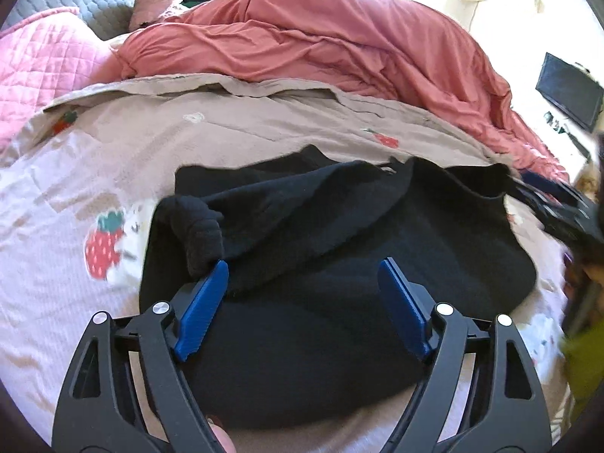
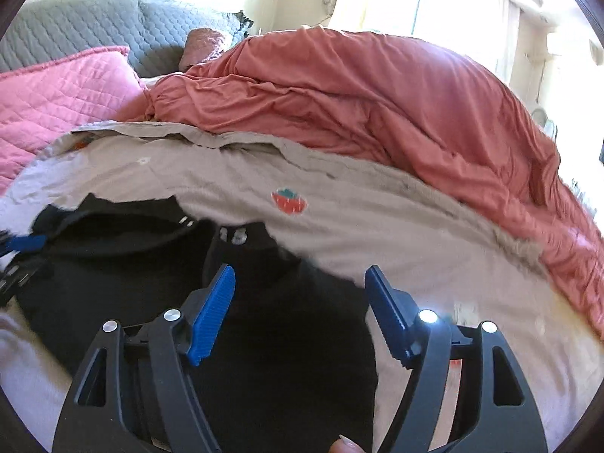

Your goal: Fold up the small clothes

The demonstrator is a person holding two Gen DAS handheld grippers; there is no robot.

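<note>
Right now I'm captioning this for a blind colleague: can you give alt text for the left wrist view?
The open left gripper hovers over a black garment spread on a beige bedsheet printed with strawberries, nothing clamped between its blue pads. A sleeve cuff lies folded onto the garment beside the left pad. A rumpled coral duvet lies behind.

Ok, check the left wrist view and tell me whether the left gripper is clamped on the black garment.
No, the left gripper stands open above the black garment.
</note>
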